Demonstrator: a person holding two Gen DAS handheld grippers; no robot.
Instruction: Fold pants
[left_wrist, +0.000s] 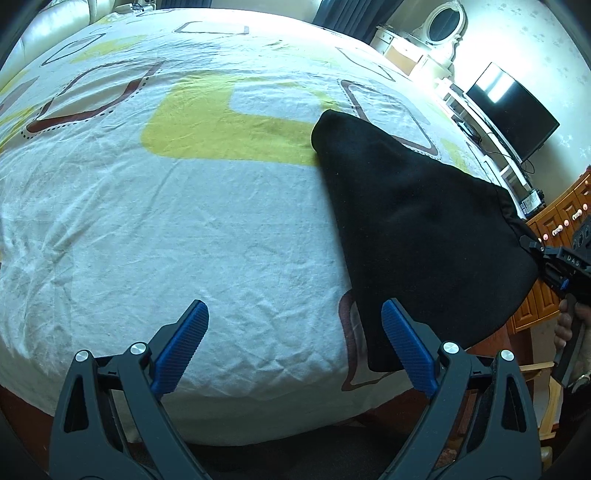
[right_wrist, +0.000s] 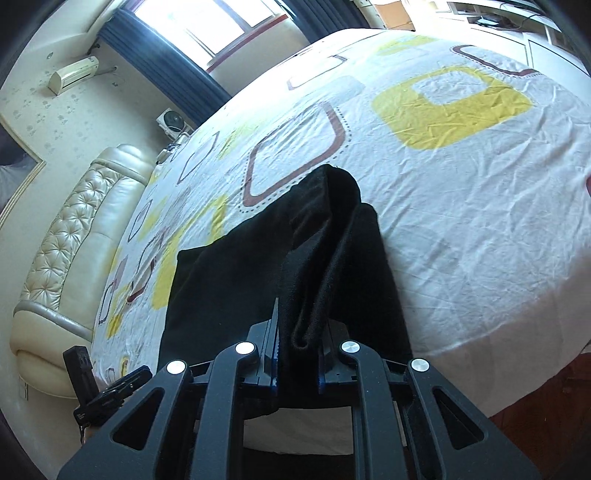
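Where the left wrist view looks across the bed (left_wrist: 184, 221), the black pants (left_wrist: 406, 221) run from its near edge away toward the far right, beside the left gripper (left_wrist: 295, 347), jaws spread and empty. Seen from the right wrist, the right gripper (right_wrist: 298, 354) pinches a bunched fold of the plain, dark, matte cloth, lifted off the sheet.

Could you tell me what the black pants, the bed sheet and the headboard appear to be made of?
Black pants: soft, matte knit or fleece-like fabric, probably; it drapes in limp folds where the right gripper pinches it.
Bed sheet: thin woven cloth, likely cotton; matte, finely creased, with printed yellow and brown shapes.
Headboard: cream leather or imitation leather; glossy, with button tufting.
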